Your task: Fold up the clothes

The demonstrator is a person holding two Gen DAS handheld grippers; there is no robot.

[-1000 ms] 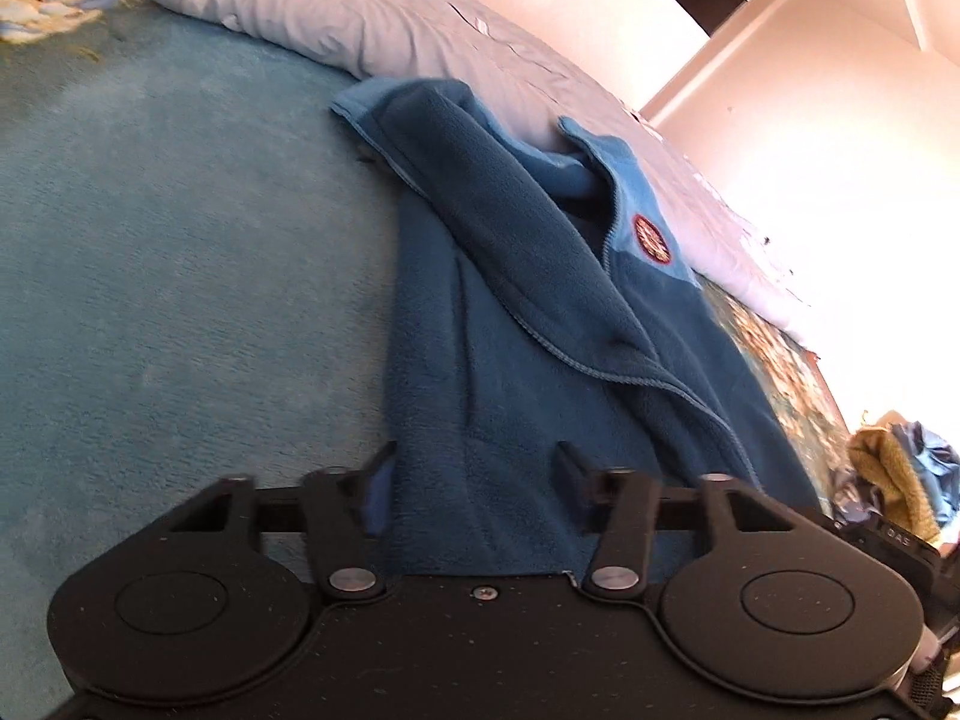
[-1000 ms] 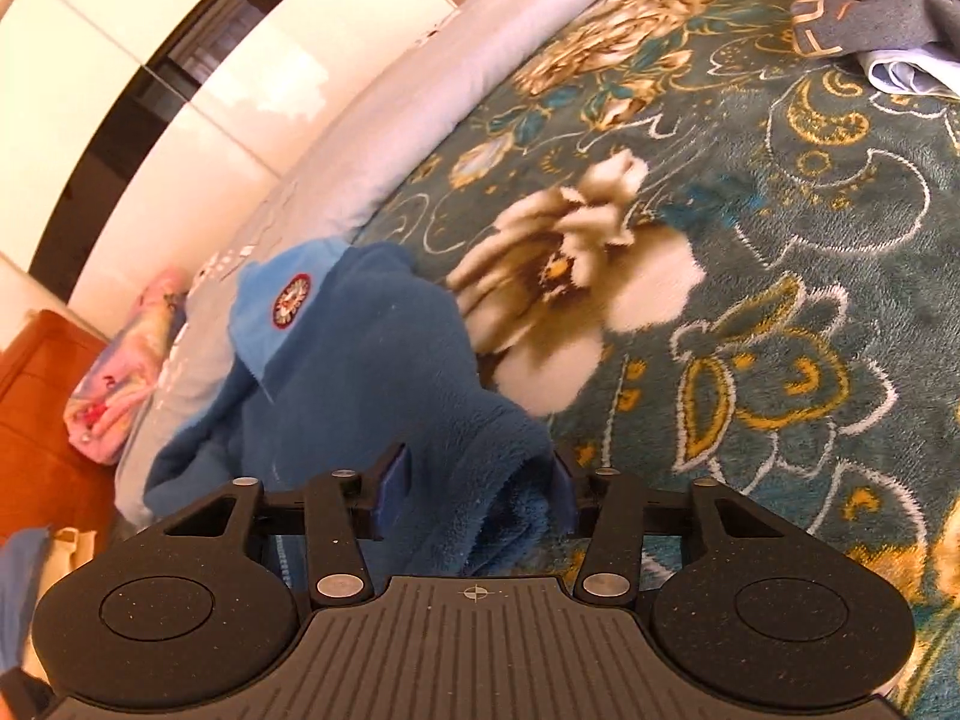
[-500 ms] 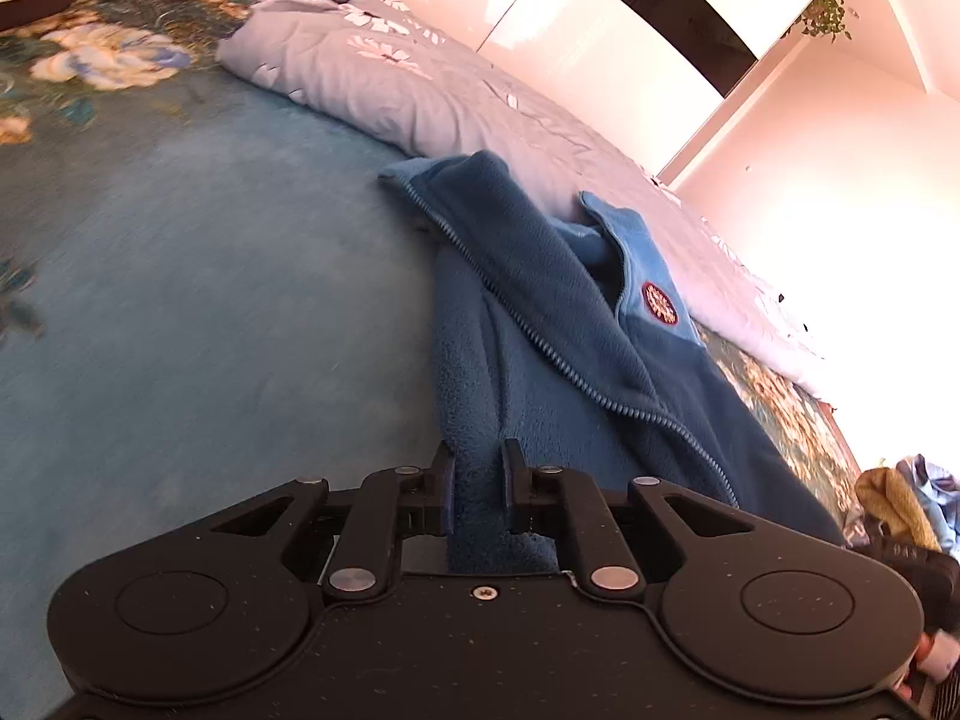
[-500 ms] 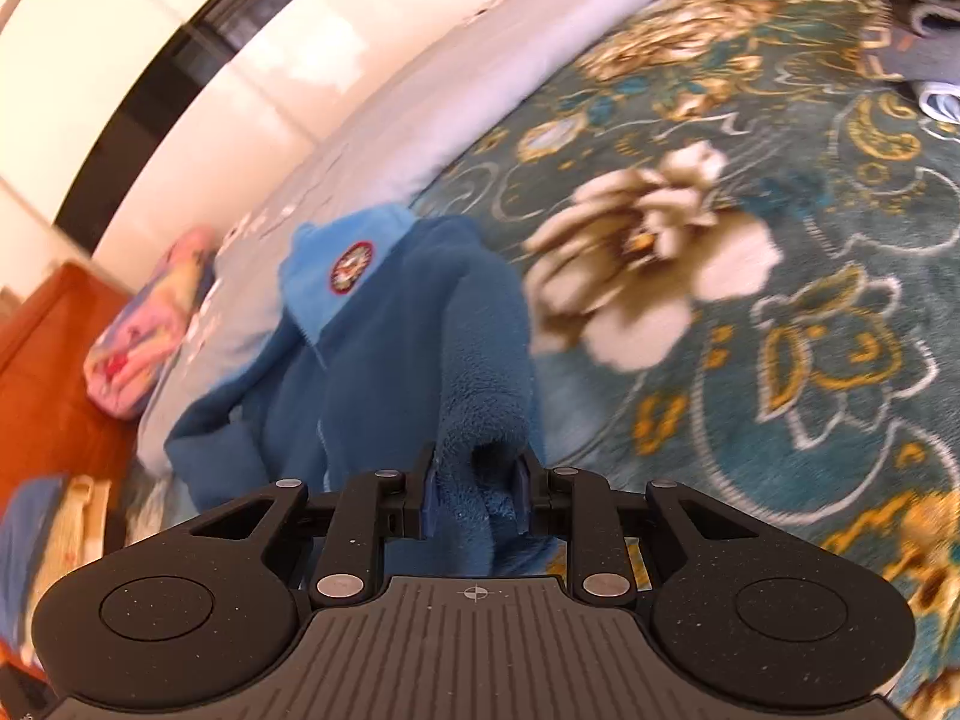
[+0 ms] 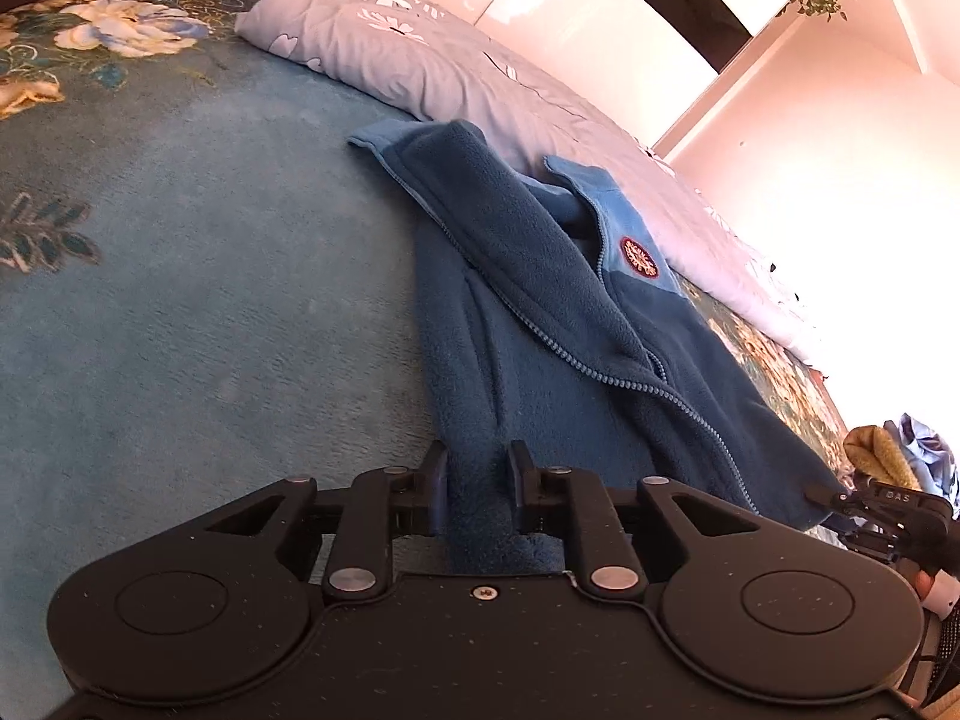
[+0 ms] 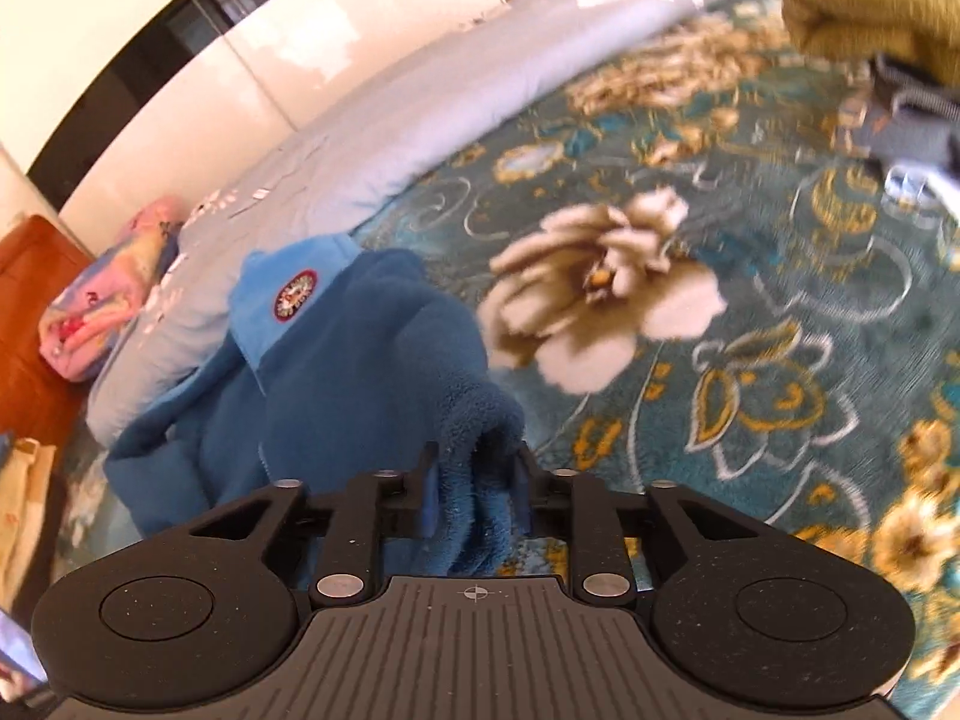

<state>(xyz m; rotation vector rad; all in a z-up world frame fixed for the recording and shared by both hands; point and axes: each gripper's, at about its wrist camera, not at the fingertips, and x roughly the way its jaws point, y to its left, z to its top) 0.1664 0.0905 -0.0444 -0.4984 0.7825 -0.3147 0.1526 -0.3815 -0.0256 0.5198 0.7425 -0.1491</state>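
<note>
A dark blue fleece jacket [image 5: 540,324] with a light blue collar, a round red badge and a zip lies on a teal floral blanket. My left gripper [image 5: 478,474] is shut on the jacket's near hem, fleece bunched between its fingers. In the right wrist view the same fleece jacket [image 6: 336,396] rises in a fold toward my right gripper [image 6: 474,480], which is shut on its other hem corner. The right gripper's body [image 5: 888,516] shows at the far right of the left wrist view.
A grey floral duvet [image 5: 432,66] lies rolled behind the jacket. The teal blanket [image 6: 750,372] spreads to the right with large flower prints. A mustard garment [image 6: 870,12] and grey clothes [image 6: 912,126] sit at the far right. A pink folded bundle [image 6: 108,306] lies at the left.
Both grippers went from open around the hem to shut on it. They have since lifted and pulled back, so more of the jacket and bed shows.
</note>
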